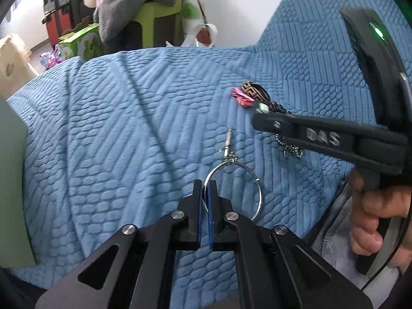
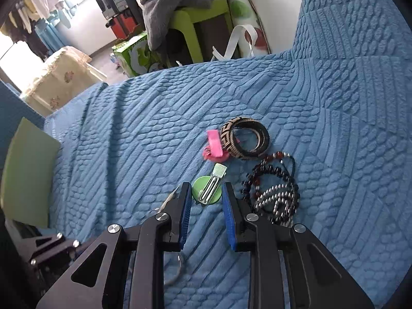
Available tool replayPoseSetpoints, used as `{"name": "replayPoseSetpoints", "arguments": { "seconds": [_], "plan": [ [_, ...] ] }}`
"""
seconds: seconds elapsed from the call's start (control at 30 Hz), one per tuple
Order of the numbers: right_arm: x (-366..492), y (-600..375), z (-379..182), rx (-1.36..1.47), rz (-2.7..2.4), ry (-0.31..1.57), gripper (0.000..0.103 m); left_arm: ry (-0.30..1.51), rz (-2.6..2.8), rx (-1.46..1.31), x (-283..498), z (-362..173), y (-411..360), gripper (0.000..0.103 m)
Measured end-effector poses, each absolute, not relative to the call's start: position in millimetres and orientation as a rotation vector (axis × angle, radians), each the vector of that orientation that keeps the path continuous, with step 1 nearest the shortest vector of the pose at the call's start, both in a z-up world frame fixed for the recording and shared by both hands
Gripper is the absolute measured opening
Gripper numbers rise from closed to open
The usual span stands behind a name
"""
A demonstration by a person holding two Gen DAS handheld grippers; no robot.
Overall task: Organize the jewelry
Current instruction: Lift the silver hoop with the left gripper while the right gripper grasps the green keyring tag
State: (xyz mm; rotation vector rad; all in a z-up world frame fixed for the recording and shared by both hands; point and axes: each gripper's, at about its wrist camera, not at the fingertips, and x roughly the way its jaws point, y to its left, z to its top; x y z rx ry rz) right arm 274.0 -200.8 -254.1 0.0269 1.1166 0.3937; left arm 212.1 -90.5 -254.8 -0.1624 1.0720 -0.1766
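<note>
**Key ring pinched as hair clip is lined up**

Mid-bed on the blue quilt (image 1: 116,118), a thin metal key ring (image 1: 233,190) is gripped at its rim by the closed left gripper (image 1: 206,188). The right gripper (image 2: 206,193), fingers apart, is held over a light, slippery green hair clip (image 2: 207,190), best taken across its edges.

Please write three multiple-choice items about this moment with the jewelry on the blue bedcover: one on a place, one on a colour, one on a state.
1. Where does the green round disc with a metal hair clip lie?
A. between the right gripper's open fingers
B. on the green stool
C. inside the woven patterned bangle

2. What colour is the small clip beside the bangle?
A. yellow
B. pink
C. white

3. How is the left gripper?
A. wide open
B. shut on the large silver metal ring
C. shut on a bead necklace

Answers: 1 A, the disc shows between the blue pads; 2 B, it is bright pink; 3 B, the pads pinch the ring's wire.
</note>
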Motion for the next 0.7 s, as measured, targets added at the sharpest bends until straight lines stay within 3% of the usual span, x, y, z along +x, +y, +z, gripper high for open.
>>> {"name": "replayPoseSetpoints", "arguments": {
  "seconds": [0.7],
  "plan": [
    [214,-159,-248,-0.049,0.451,1.15,0.022,1.091,-0.053,-0.236,172,-247,-13,0.002]
  ]
}}
